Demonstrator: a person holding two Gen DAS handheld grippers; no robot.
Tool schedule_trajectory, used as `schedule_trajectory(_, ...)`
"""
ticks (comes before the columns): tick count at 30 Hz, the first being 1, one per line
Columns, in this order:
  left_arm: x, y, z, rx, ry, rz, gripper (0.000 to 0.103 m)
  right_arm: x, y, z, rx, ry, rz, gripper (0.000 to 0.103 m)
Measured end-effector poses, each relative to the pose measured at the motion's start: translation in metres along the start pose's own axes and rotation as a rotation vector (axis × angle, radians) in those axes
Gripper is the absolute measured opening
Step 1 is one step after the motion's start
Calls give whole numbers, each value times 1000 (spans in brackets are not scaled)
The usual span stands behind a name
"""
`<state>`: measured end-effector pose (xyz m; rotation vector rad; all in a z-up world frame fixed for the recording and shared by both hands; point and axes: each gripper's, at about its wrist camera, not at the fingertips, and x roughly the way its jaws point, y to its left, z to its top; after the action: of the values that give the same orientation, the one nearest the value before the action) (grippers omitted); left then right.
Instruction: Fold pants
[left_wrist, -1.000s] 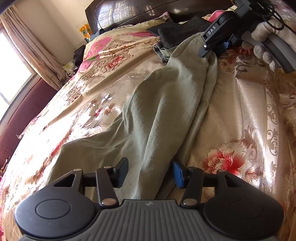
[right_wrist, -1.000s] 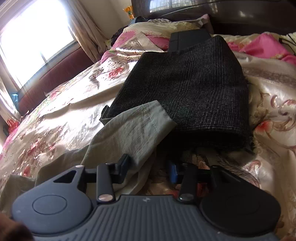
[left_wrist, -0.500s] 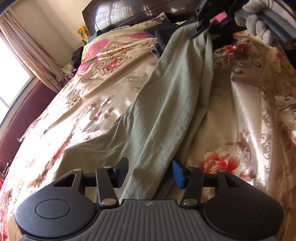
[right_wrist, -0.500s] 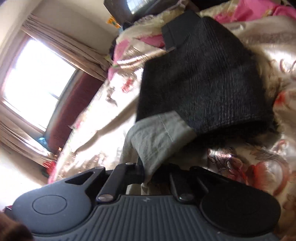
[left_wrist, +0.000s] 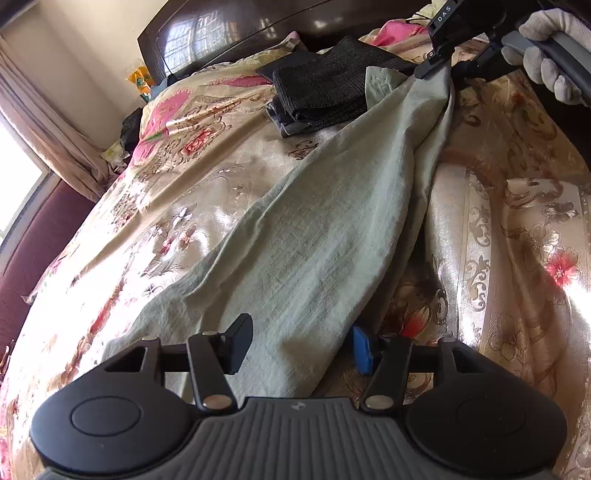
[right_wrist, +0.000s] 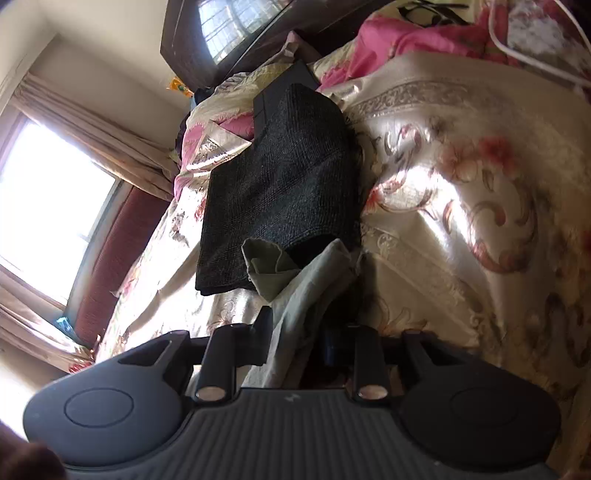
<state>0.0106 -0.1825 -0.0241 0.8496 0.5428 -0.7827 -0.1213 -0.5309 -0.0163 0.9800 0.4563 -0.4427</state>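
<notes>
Pale green pants (left_wrist: 314, 229) lie stretched along the floral bedspread. My left gripper (left_wrist: 301, 345) is open, its jaws on either side of the near end of the cloth, which runs between them. My right gripper (left_wrist: 439, 66) is shut on the far end of the pants and holds it lifted above the bed, a gloved hand behind it. In the right wrist view the gripper (right_wrist: 295, 339) pinches the bunched green cloth (right_wrist: 295, 288) between its fingers.
Folded dark grey garments (left_wrist: 332, 85) are stacked on the bed by the far end of the pants, also in the right wrist view (right_wrist: 280, 184). A dark wooden headboard (left_wrist: 229, 33) stands behind. Window and curtains (right_wrist: 74, 184) are to the left.
My right gripper shut on the far end of the pants, lifted it off the bed and tilted. The cloth is now pulled taut. My left gripper stayed open at the near end.
</notes>
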Motion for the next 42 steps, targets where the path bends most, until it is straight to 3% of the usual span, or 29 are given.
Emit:
schedule_trajectory(3, -1, -1, -2, 13, 5, -9, 69, -13, 9, -2, -122, 6, -91, 26)
schedule_trajectory(6, -3, -5, -4, 27, 2, -10, 69, -28, 5, -3, -121, 7, -91, 27)
schedule_trajectory(10, -1, -5, -1, 32, -1, -13, 69, -41, 9, -1, -120, -43, -64, 28)
schedule_trajectory(11, 0, -4, 0, 33, -2, -11, 69, -39, 12, 1, -125, -44, -58, 24)
schedule_trajectory(13, 1, -3, 3, 32, -7, -6, 69, -35, 15, 6, -114, -43, -28, 7)
schedule_trajectory(18, 1, -1, 6, 20, -13, -4, 69, -22, 18, 15, -56, -41, 9, 4)
schedule_trajectory(23, 5, -4, 8, 29, -13, -15, 69, -20, 32, 21, -90, -56, 23, 3)
schedule_trajectory(29, 2, -5, 13, 38, -32, -14, 69, -12, 71, 42, -126, -73, 134, 2)
schedule_trajectory(35, -2, 6, 12, 16, -26, 15, 69, -20, 150, 60, -236, -115, 389, 2)
schedule_trajectory(37, -1, 7, 10, 11, -22, 24, 69, -28, 161, 58, -265, -113, 433, 2)
schedule_trajectory(39, 0, 8, 8, -7, -20, 11, 69, -34, 155, 51, -283, -111, 396, 2)
schedule_trajectory(42, 4, 3, 4, -9, -15, -10, 69, -32, 111, 41, -203, -88, 243, 2)
